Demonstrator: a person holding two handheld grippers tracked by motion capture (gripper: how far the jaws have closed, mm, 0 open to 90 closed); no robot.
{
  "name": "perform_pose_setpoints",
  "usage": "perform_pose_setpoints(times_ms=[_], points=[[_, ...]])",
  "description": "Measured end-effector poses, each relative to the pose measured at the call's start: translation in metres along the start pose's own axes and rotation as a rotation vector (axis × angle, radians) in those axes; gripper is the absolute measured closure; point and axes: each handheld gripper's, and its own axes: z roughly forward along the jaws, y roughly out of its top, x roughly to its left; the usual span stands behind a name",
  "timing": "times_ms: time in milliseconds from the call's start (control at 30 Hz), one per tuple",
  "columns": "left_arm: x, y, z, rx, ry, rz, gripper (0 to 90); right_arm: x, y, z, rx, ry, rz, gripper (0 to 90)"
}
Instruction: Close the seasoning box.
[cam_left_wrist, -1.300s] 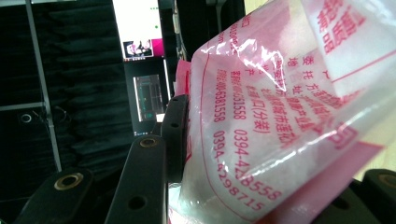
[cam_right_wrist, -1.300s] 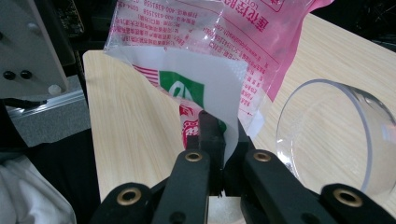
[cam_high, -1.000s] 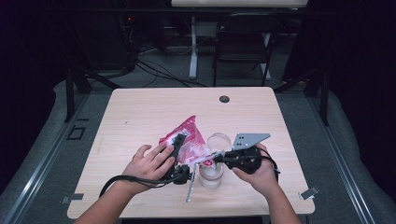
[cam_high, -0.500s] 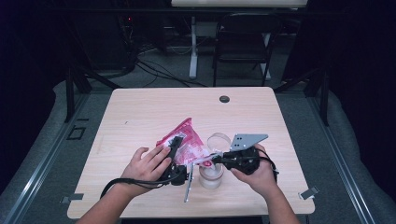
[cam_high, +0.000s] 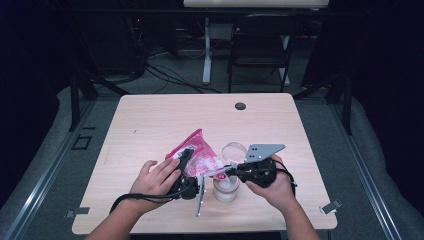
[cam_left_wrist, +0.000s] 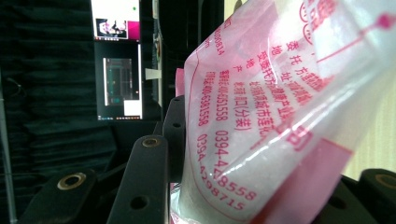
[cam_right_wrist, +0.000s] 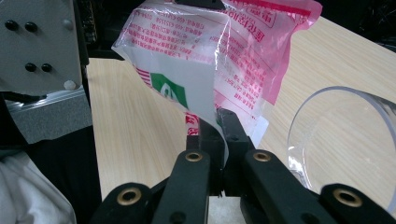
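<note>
Clearly the work centres on a pink-and-clear plastic bag of white granules printed with red characters (cam_high: 199, 154), held up off the pale wooden table (cam_high: 150, 120) between the two tools, just above and beside a clear round plastic cup (cam_high: 226, 189). In the right gripper view the bag (cam_right_wrist: 210, 60) hangs with its lower corner drawn down into the jaws, and the cup's clear rim (cam_right_wrist: 336, 135) stands just to one side. The right gripper (cam_right_wrist: 215, 122) is pressed together on that thin corner of film, pinching it tight. The left gripper (cam_high: 186, 159) grasps the bag's fuller body; in the left gripper view the bag (cam_left_wrist: 261, 121) bulges between the black jaws, which are partly spread around it and have just been easing a little closer.

Judging by this, the bag has been picked up and brought to the cup, with its corner stretched between the two tools. Whether the corner is already torn open cannot be told; a whitish layer seems to lie in the cup's bottom, though it is too blurred to be sure. What looks left is opening or tipping the corner over the rim and pouring. A thin metal utensil (cam_high: 200, 200) lies on the table just beside the cup, untouched, and a small dark round grommet (cam_high: 240, 106) sits well apart near the far edge.
</note>
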Motion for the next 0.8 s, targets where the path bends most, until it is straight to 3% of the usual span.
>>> perform_pose_setpoints(times_ms=[333,800], points=[[-0.006,-0.003,0.001,0.012,-0.034,-0.049,69.0,0.001,0.000,0.004,0.004,-0.001,-0.001,90.0],[-0.019,-0.013,0.003,0.028,-0.096,-0.224,68.8,0.006,0.001,0.011,0.013,0.004,-0.014,90.0]])
